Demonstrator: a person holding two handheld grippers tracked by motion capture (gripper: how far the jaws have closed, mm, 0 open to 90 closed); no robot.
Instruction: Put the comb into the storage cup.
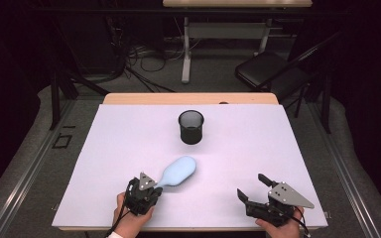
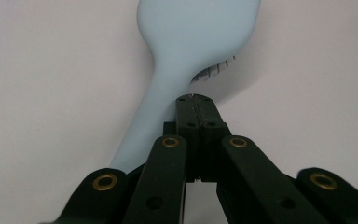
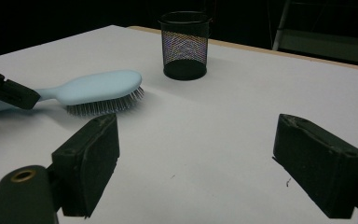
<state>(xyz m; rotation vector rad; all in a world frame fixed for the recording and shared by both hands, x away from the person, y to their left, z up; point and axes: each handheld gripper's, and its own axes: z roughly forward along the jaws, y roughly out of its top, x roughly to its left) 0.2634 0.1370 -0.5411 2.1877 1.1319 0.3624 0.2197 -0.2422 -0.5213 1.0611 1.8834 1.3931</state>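
A light blue hairbrush lies bristles down on the white table cover, its handle pointing toward the front left. My left gripper is shut, jaws pressed flat together. Its tips rest just over the right edge of the brush's handle, and nothing shows between them. My right gripper stands open at the front right, above bare cover. A black mesh cup stands upright beyond the brush, toward the back middle.
The cover spans the wooden table, whose far edge shows behind it. Beyond the table are a black folding chair, a desk's white leg and floor cables.
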